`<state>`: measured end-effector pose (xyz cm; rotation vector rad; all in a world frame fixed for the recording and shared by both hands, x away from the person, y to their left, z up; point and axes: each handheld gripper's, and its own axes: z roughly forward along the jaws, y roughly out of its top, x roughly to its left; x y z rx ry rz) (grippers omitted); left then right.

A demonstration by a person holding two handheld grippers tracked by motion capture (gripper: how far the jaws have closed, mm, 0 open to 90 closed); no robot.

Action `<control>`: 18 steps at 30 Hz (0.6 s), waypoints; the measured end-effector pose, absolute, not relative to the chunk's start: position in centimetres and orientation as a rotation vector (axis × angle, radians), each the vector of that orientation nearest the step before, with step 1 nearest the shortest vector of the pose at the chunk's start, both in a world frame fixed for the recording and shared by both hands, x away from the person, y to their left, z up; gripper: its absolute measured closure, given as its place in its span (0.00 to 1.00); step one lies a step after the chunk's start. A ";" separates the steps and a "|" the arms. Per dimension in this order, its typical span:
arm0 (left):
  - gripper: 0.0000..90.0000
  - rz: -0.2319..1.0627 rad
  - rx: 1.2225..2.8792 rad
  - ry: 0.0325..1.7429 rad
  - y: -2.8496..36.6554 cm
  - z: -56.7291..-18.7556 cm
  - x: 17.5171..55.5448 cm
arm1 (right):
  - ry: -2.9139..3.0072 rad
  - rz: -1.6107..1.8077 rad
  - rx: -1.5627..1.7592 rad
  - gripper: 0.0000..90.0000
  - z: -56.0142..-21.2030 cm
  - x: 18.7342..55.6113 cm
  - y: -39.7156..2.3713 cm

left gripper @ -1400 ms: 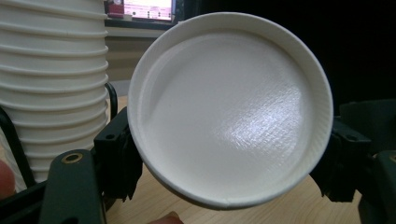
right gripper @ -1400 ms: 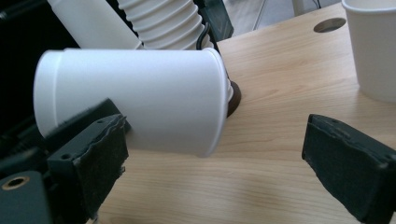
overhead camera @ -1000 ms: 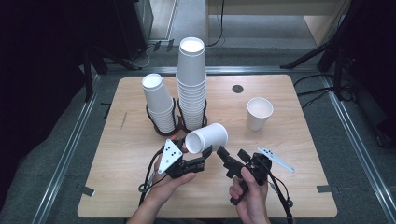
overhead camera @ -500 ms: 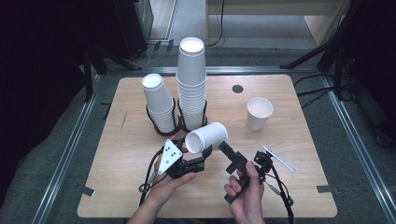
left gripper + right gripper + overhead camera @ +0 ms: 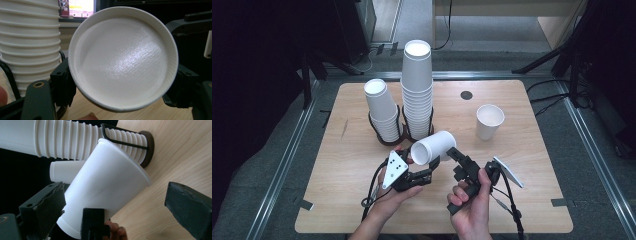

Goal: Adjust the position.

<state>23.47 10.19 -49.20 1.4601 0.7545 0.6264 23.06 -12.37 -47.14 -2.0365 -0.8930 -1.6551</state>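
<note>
My left gripper (image 5: 428, 162) clamped the tilted paper cup (image 5: 433, 148) (base toward me); my right gripper (image 5: 451, 153) gaped beside it.

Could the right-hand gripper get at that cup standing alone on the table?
Probably yes. The lone upright cup stands apart on bare table, ahead and to the right of the right gripper, whose jaws stand open beside the held cup, gripping nothing.

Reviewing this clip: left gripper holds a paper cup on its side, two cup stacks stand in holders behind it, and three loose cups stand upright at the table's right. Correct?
Not quite: only one loose cup stands there, as the high view shows. The rest holds: the left gripper grips the sideways cup, with both stacks behind.
</note>
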 end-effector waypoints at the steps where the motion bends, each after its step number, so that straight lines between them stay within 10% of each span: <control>1: 0.26 0.629 1.459 0.752 10.2 -49.2 23.5 | -0.870 -1.648 -2.031 0.04 -47.1 23.1 -12.4; 18: 0.26 0.648 1.457 0.705 9.5 -49.6 23.1 | -0.507 -1.496 -1.933 0.04 -48.7 23.8 -11.8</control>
